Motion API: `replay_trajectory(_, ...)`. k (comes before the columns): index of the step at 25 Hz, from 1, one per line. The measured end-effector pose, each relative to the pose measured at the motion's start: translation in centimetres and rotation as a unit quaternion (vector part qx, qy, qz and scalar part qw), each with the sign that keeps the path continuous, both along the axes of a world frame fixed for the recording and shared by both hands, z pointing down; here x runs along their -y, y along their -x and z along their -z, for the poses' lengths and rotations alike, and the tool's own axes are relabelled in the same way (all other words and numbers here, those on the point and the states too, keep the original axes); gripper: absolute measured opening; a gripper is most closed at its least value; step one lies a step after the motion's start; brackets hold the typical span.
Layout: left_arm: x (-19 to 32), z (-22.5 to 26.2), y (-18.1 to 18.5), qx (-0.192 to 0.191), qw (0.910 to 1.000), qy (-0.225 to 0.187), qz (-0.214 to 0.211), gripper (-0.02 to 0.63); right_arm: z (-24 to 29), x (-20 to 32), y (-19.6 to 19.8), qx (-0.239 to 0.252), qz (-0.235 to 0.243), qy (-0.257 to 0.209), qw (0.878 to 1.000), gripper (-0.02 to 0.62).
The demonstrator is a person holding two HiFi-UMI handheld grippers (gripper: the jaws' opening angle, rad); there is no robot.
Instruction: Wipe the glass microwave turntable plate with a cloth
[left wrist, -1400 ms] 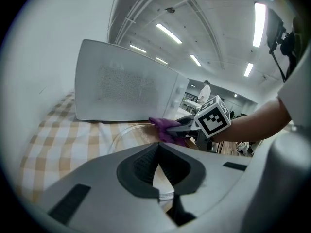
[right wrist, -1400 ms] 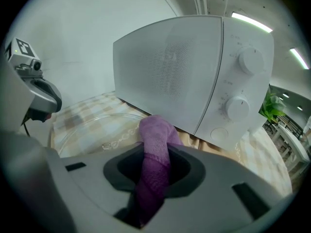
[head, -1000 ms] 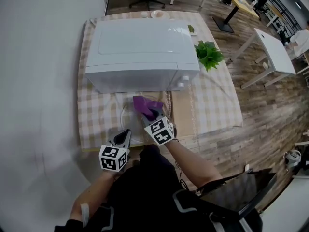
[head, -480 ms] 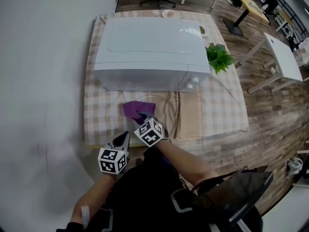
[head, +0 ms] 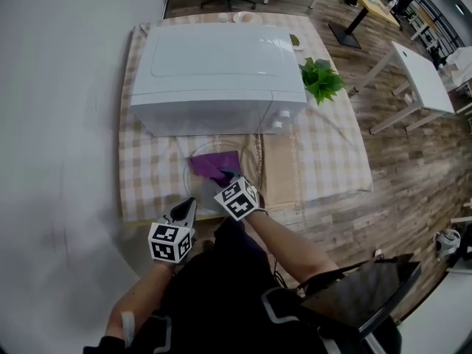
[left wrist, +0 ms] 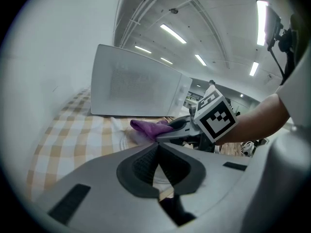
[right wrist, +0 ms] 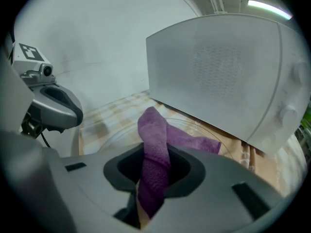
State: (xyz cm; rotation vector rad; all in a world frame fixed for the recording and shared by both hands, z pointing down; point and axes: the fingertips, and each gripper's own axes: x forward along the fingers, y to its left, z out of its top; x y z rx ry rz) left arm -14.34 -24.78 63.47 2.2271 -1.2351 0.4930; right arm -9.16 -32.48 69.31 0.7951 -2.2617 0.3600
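Observation:
The clear glass turntable plate (head: 193, 188) lies on the checked tablecloth in front of the white microwave (head: 214, 68). A purple cloth (head: 212, 165) is spread on the plate's far half. My right gripper (head: 227, 175) is shut on the cloth's near end, and in the right gripper view the cloth (right wrist: 155, 144) runs up between the jaws onto the plate (right wrist: 121, 132). My left gripper (head: 189, 206) is shut at the plate's near left rim and appears to pinch it. The left gripper view shows its closed tips (left wrist: 156, 147), the cloth (left wrist: 148, 128) and the right gripper (left wrist: 177, 127) just ahead.
The microwave's closed front (right wrist: 218, 72) stands close behind the plate. A green potted plant (head: 319, 83) sits at its right corner. The tablecloth (head: 147, 175) ends near the table's front edge. A white wall lies left, with wooden floor and white tables (head: 417, 72) to the right.
My right gripper dragged the purple cloth leftward across the plate, then slightly back toward the middle. The left gripper kept its place at the rim.

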Motion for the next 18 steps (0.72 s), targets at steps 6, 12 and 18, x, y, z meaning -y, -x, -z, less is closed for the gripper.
replay_trajectory(6, -0.1, 0.5, -0.9, -0.001, 0.9999, -0.007, -0.011, 0.008, 0.0, 0.0, -3.5, -0.011, -0.037, -0.001, 0.999, 0.098)
replay_trajectory(12, -0.3, 0.6, -1.5, -0.005, 0.9998, -0.008, -0.016, 0.008, -0.1, 0.1, -6.7, -0.013, -0.078, 0.011, 0.997, 0.098)
replay_trajectory(18, -0.4, 0.7, -1.8, -0.007, 0.9998, -0.011, -0.017, 0.008, -0.2, 0.0, -10.0, -0.026, -0.107, 0.008, 0.994, 0.098)
